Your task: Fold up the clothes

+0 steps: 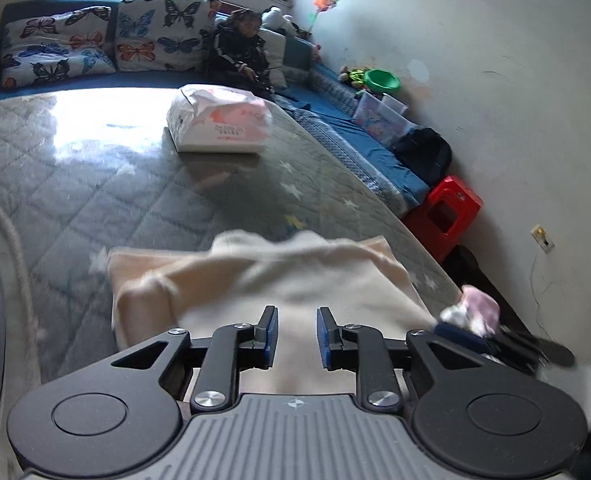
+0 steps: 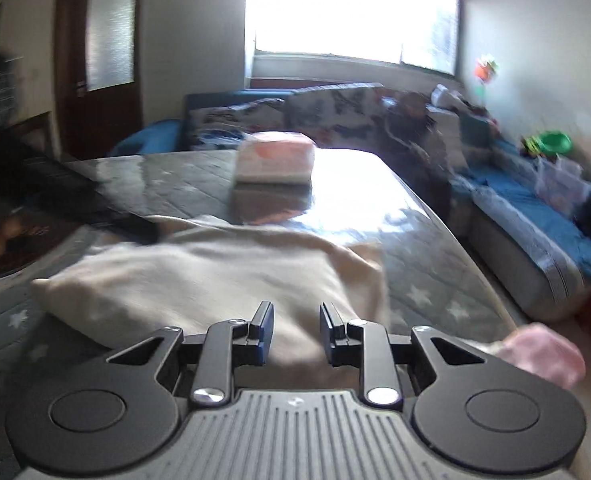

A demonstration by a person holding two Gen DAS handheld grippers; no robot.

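On the bed [image 1: 95,168], a soft, light cream garment [image 1: 295,280] is seen; both grippers [image 1: 296,338] [image 2: 296,334] are held narrow, empty; edges are best pinched.

Garment [image 1: 295,276] cream; mattress [image 1: 95,184] grey, quilted, white stars; cushions [image 1: 107,40] butterfly-printed; stool [image 1: 443,216] red; bowl [image 1: 382,79] green.

You've got almost nothing legible here. In the left wrist view, the white and pink plastic bag [image 1: 219,118] sitting on the mattress, upper centre of the frame, carries a line or two of red print on its near side, but it's too small and soft to make out a single character. In the right wrist view, that same bag [image 2: 273,158] is blurred and any print on it is lost. No other text, brand or number can be read.
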